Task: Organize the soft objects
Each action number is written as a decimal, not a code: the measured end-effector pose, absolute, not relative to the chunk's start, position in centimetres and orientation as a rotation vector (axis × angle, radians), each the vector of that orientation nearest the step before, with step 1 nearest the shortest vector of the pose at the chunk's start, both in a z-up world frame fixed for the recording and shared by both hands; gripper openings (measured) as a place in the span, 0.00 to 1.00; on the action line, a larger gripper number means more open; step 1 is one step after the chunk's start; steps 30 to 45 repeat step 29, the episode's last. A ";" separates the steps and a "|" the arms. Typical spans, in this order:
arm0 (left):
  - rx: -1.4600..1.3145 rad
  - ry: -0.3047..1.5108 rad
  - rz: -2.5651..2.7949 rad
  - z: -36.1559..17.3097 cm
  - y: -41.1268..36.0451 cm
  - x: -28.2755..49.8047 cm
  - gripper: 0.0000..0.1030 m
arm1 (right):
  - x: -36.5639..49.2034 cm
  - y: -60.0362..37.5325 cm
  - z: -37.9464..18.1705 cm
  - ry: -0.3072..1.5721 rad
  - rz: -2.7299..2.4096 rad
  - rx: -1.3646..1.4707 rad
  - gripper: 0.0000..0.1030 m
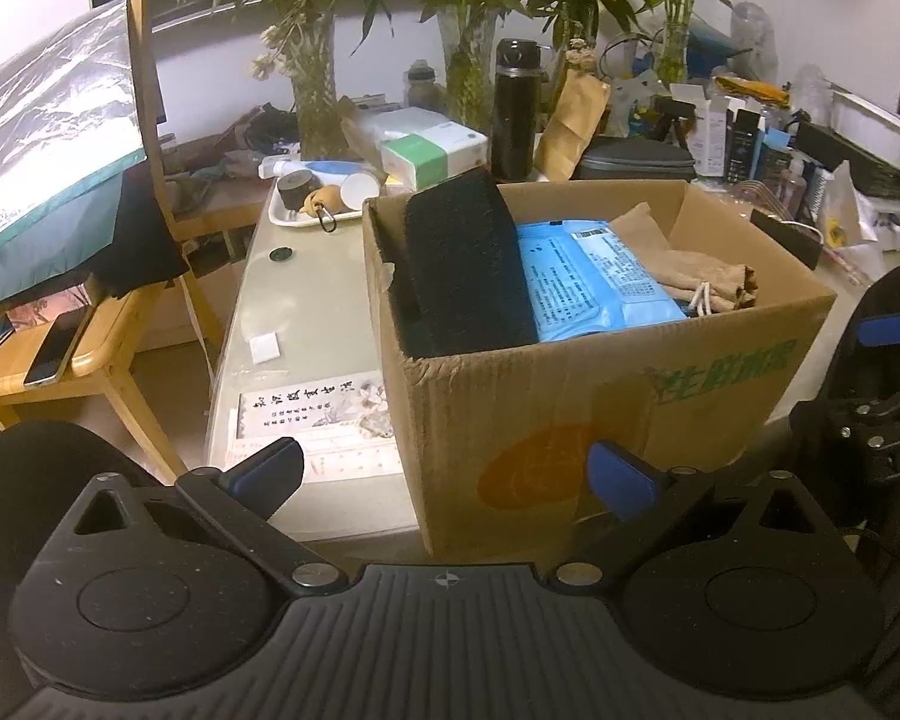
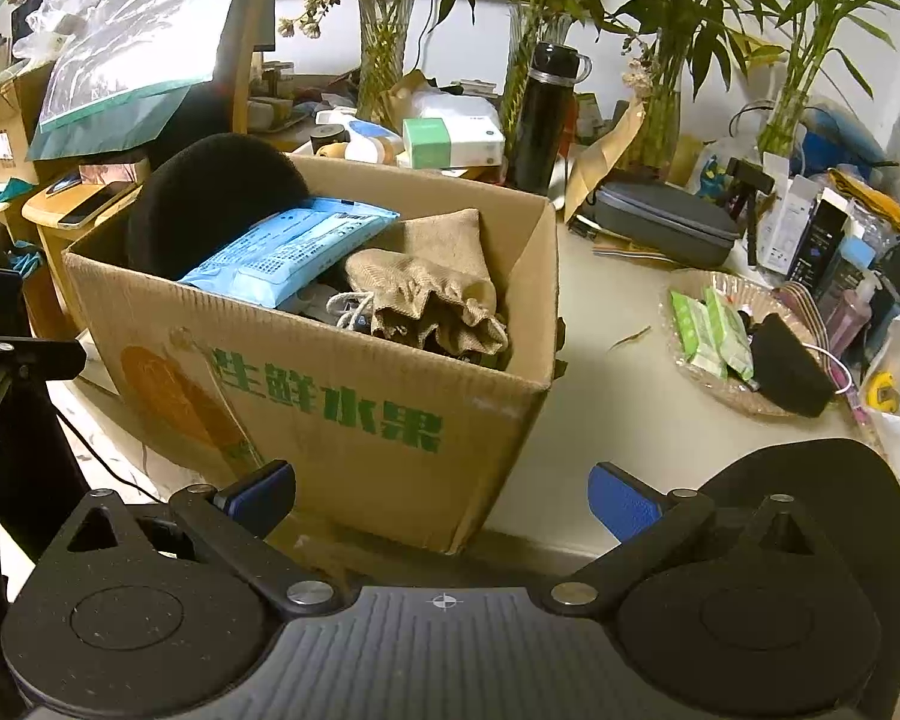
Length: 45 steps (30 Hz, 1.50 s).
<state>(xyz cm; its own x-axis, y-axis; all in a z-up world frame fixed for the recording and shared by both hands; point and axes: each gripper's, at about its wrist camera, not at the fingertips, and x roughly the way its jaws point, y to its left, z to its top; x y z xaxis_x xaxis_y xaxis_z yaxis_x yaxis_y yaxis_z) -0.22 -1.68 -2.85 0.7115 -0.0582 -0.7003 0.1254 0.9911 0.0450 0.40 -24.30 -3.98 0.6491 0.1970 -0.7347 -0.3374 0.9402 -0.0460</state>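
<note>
A cardboard box [image 1: 570, 396] with green lettering stands on the table; it also shows in the right wrist view [image 2: 354, 414]. Inside lie a black foam block [image 1: 462, 258] [image 2: 210, 192], a blue wipes pack [image 1: 594, 276] [image 2: 294, 252] and a burlap drawstring bag [image 1: 690, 276] [image 2: 432, 288]. My left gripper [image 1: 444, 474] is open and empty, in front of the box's near left corner. My right gripper [image 2: 444, 498] is open and empty, in front of the box's near right corner. The right gripper also shows at the right edge of the left wrist view [image 1: 870, 384].
A black flask [image 2: 543, 120], tissue box [image 2: 453, 141], grey case [image 2: 666, 222] and plant vases stand behind the box. A woven basket [image 2: 744, 336] with green packets and a black pouch sits to the right. A white tray [image 1: 312, 204] and wooden chair [image 1: 84, 324] are on the left.
</note>
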 end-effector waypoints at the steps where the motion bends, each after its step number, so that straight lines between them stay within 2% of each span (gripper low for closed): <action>1: 0.088 0.773 -0.101 -2.8 -1.6 -0.2 1.00 | 0.4 -24.3 -4.0 0.810 0.305 -0.187 1.00; 45: 0.081 0.785 -0.097 -3.0 -1.6 -0.1 1.00 | 0.6 -24.7 -4.3 0.820 0.289 -0.181 1.00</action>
